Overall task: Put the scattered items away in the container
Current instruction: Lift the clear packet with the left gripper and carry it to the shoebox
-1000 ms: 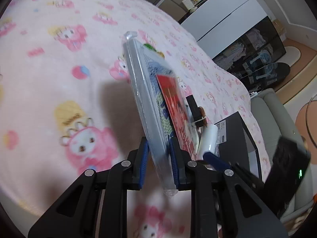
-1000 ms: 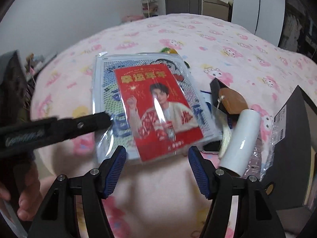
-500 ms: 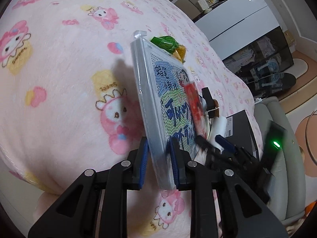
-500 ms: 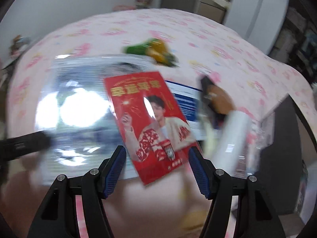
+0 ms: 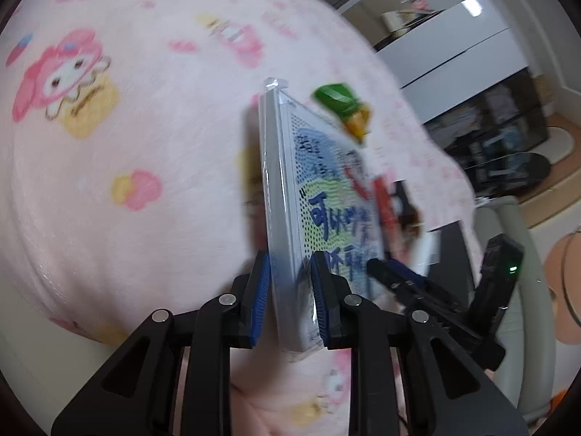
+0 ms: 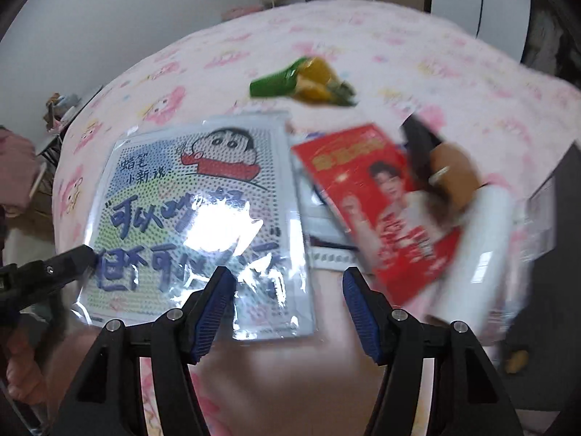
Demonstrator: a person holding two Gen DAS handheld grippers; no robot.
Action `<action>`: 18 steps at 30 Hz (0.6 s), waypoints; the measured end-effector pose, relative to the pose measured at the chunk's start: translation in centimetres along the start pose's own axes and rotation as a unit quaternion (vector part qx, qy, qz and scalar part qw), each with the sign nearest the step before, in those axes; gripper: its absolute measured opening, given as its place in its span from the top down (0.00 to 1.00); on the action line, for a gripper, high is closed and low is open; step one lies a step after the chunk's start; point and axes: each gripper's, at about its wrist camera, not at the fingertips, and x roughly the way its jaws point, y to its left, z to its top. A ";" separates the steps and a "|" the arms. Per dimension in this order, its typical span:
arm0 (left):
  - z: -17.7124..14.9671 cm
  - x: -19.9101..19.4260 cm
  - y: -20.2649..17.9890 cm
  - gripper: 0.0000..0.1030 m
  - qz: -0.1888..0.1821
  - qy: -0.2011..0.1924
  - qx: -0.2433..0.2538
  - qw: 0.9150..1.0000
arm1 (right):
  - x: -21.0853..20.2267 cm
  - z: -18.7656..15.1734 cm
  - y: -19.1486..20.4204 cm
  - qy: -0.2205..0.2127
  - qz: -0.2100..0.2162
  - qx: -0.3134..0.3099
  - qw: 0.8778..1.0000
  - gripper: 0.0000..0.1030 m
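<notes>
My left gripper (image 5: 290, 290) is shut on the edge of a flat cartoon-print packet in clear wrap (image 5: 312, 196), held tilted above the pink bed. The packet shows face-on in the right wrist view (image 6: 196, 218), with the left gripper's fingertip (image 6: 81, 256) at its left edge. My right gripper (image 6: 287, 298) is open and empty, just in front of the packet's lower edge. A red card with a man's photo (image 6: 377, 200) lies to the right, off the packet. A white tube (image 6: 475, 250), a brown and black item (image 6: 443, 167) and a green-yellow wrapper (image 6: 305, 81) lie on the blanket.
A black box (image 6: 559, 225) stands at the right edge of the bed; it also shows in the left wrist view (image 5: 450, 250). The pink cartoon blanket (image 5: 109, 145) covers the bed. White cabinets and dark shelves (image 5: 501, 120) stand beyond.
The red card has slid off the packet to the right. My left gripper has lifted and swung the packet leftward. The right gripper stays open and has shifted right.
</notes>
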 end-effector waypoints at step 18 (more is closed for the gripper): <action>-6.4 -1.5 -4.4 0.73 0.018 0.098 0.115 0.988 | -7.6 -10.7 -1.5 0.030 0.060 0.098 0.993 0.53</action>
